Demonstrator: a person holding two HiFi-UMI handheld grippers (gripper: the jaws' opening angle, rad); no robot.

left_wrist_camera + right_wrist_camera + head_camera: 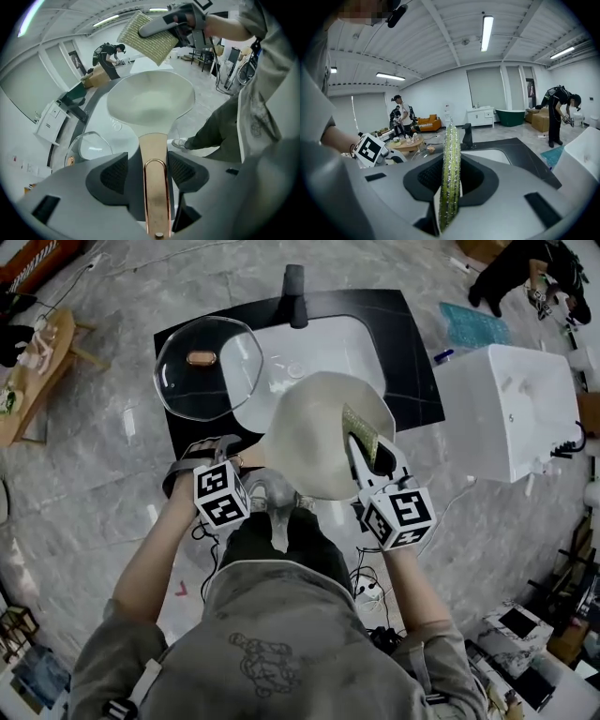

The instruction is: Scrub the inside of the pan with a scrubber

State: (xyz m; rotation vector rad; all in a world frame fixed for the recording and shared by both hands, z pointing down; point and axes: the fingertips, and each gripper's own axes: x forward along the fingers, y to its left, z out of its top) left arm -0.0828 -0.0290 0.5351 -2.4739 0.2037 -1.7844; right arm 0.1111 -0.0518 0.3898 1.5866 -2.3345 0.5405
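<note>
Pan (314, 432): cream inside. It's over the front rim of the sink (328, 343), near the front edge of the counter (412, 381), tipped so the head view looks right into it. Can't tell if it touches the sink.
Handle (155, 187): copper coloured with a loop at the end. It comes back toward the person's left side.
Left gripper (147, 164): pointing steeply down along the handle. The jaws sit on either side of the handle and are closed on it, so this gripper is what's got the pan.
Scrubber (354, 423): flat yellow-green pad, at the pan's right rim in the head view. From the left gripper view it looks just clear of the far rim, but I honestly can't tell if it's touching.
Right gripper (450, 164): jaws pinching the scrubber, which stands edge-on between the pads and sticks out past them.
Lid (206, 381): clear glass with a copper knob. It's flat at the counter's left edge and overlaps the sink's left rim a bit.
Faucet (294, 296): black, at the back edge of the counter behind the sink.
Background: someone bent over (560, 112) past the counter's right end, well apart from all this.
</note>
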